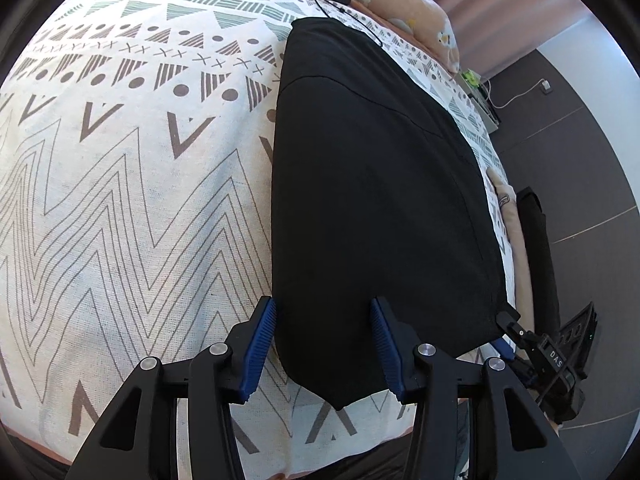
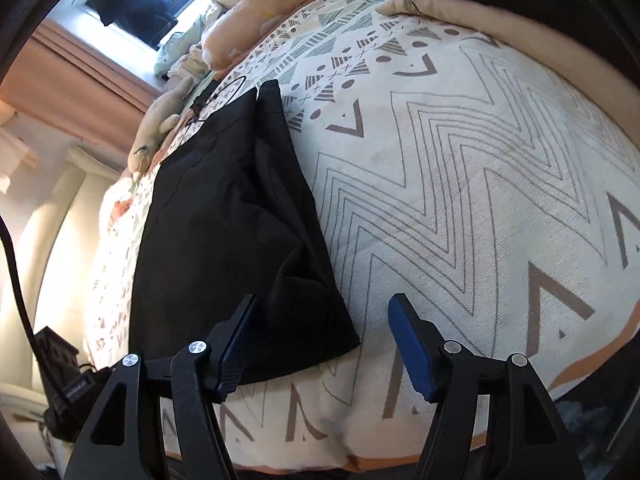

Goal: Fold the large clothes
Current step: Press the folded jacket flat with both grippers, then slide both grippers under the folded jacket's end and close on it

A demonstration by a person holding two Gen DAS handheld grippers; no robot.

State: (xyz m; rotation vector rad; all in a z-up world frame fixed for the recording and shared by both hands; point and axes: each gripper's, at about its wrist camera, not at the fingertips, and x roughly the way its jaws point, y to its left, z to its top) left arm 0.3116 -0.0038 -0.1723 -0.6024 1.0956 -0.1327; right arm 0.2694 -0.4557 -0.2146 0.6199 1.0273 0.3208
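1. Your left gripper (image 1: 324,344) was spread wide, its blue pads on either side of the near corner of the black garment (image 1: 376,200), gripping nothing.
2. Your right gripper (image 2: 320,344) was likewise released, with its fingers apart over the other near corner of the garment (image 2: 236,232).
3. The garment lay folded into a long, narrow strip on the patterned bedspread (image 1: 132,184), running from the near edge of the bed toward the far end.
4. In the right wrist view, one long edge showed a loose, rumpled fold.
5. A thin black cable (image 1: 340,4) crossed the garment's far end.
6. A peach pillow (image 1: 404,0) sat beyond it, near pink curtains (image 2: 80,76).
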